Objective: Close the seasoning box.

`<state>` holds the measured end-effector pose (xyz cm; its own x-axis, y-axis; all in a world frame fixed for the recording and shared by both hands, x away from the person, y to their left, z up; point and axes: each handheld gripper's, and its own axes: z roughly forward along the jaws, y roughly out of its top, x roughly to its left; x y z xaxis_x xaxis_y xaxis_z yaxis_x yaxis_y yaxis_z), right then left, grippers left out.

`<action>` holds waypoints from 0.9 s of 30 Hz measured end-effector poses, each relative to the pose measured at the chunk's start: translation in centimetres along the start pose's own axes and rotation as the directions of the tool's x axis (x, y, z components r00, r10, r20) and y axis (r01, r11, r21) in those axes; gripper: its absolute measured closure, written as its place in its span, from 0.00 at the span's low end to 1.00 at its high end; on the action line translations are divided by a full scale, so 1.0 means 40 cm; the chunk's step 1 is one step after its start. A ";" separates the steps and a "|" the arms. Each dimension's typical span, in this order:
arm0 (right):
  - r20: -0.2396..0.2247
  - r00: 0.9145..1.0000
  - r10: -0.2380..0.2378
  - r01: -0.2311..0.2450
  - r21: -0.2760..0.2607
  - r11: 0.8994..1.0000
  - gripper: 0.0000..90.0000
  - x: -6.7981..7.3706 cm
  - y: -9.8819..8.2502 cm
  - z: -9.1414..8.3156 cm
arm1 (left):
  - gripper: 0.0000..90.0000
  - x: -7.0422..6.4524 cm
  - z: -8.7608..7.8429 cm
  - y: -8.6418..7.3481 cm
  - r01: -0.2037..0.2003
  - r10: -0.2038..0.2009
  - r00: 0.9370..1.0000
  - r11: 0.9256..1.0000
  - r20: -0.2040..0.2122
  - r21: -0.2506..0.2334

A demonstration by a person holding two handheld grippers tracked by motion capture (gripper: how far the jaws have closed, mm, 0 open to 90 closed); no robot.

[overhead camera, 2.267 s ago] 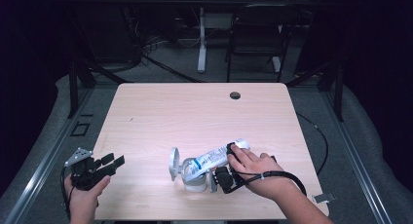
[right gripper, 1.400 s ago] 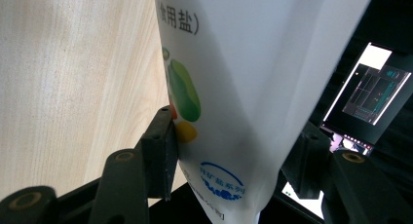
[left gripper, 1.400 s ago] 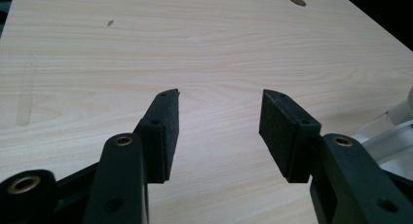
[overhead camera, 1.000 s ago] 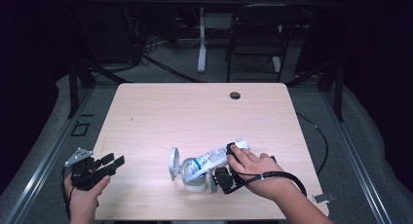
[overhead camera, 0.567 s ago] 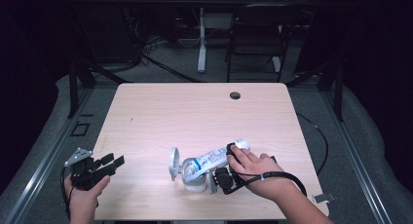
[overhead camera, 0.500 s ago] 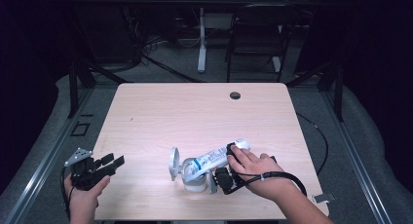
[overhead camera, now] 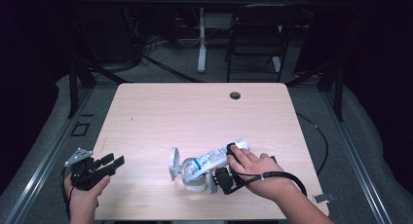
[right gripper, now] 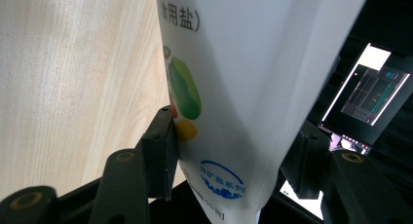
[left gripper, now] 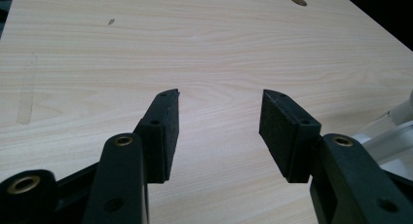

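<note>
A white salt bag (overhead camera: 214, 158) with blue print lies tilted, its low end over a white container (overhead camera: 192, 179) with a round lid (overhead camera: 174, 163) standing open at its left. My right gripper (overhead camera: 223, 177) is shut on the bag near the table's front edge. In the right gripper view both pads press the bag (right gripper: 234, 87) from either side, and the right gripper (right gripper: 234, 156) holds it above the wood. My left gripper (overhead camera: 109, 164) rests at the front left corner, open. In the left gripper view the left gripper (left gripper: 219, 131) has bare wood between its pads, and the container's edge (left gripper: 389, 131) shows at the right.
The wooden table (overhead camera: 195, 112) has a round cable hole (overhead camera: 235, 95) near its far edge. A chair (overhead camera: 253, 39) and a desk leg (overhead camera: 201, 39) stand beyond the table. A lit monitor (right gripper: 370, 87) shows behind the bag in the right gripper view.
</note>
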<state>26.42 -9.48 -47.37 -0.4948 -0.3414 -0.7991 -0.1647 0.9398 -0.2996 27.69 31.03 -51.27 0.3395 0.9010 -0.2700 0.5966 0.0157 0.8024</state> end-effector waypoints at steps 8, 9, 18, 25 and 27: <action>0.001 1.000 -0.008 0.008 0.008 1.000 0.52 -0.001 0.001 -0.002 | 0.55 0.000 0.000 0.000 -0.001 0.001 1.000 1.000 0.002 0.002; 0.002 1.000 -0.014 0.014 0.013 1.000 0.52 -0.002 0.001 -0.003 | 0.55 0.000 0.000 0.000 0.000 0.000 1.000 1.000 0.001 0.002; 0.003 1.000 -0.013 0.013 0.003 1.000 0.52 -0.001 0.001 -0.003 | 0.55 0.000 0.000 0.000 0.001 -0.001 1.000 1.000 0.000 -0.001; 0.005 1.000 -0.018 0.018 0.003 1.000 0.52 -0.002 0.001 -0.004 | 0.55 0.001 0.000 0.000 0.000 0.000 1.000 1.000 0.000 0.002; 0.006 1.000 -0.020 0.020 0.004 1.000 0.52 -0.002 0.001 -0.004 | 0.55 0.001 -0.001 0.000 0.000 0.000 1.000 1.000 0.001 0.006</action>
<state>26.31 -9.39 -47.24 -0.4863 -0.3606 -0.7959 -0.1710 0.9325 -0.3180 27.70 31.10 -51.27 0.3405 0.9005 -0.2703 0.6006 0.0128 0.7994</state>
